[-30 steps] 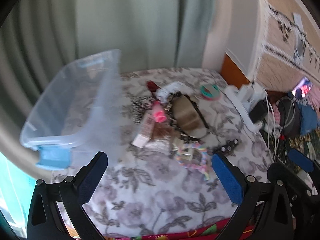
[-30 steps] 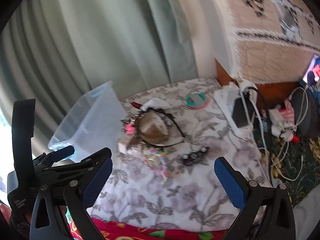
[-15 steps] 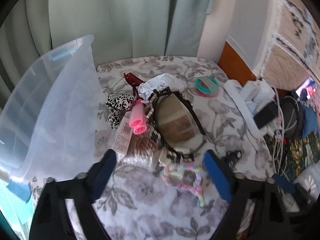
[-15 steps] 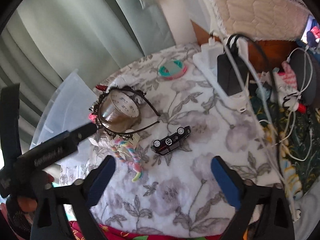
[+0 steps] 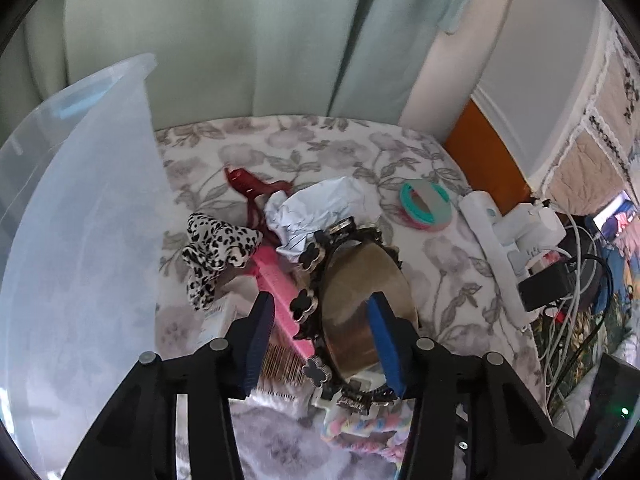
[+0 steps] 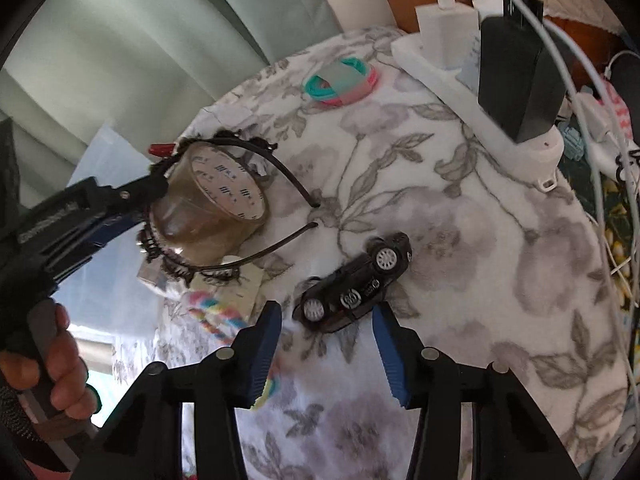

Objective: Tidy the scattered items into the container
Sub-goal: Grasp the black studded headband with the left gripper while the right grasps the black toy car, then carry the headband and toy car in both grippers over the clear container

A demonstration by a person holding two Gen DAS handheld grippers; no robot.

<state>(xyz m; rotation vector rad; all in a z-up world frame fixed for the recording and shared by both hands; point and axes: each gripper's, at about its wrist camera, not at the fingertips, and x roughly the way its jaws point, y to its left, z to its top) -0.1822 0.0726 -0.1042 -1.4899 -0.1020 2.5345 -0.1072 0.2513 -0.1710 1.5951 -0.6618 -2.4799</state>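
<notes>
Surface: floral blanket [image 6: 472, 240], grey and white, over what looks like a bed; green curtain [image 5: 240, 40] behind it, orange wood strip [image 5: 484, 152] at the wall.

Clear bin [image 5: 76, 240] sits at the blanket's left edge.

Clutter in the middle: tape roll [image 5: 360, 300] inside a black headband [image 6: 256, 152], pink comb [image 5: 280, 292], leopard scrunchie [image 5: 212, 248], crumpled paper [image 5: 320, 208]; teal-pink bands [image 6: 340, 80] further back.

Power strip [image 6: 472, 112] with chargers on the right edge, cables trailing off.

Left gripper [image 5: 320, 344]: jaws have just been closing, now straddling comb and tape roll; contact unclear.

Right gripper [image 6: 328, 352]: jaws have just been closing, still apart, toy car [image 6: 356, 288] just ahead of the tips, not pinched.
</notes>
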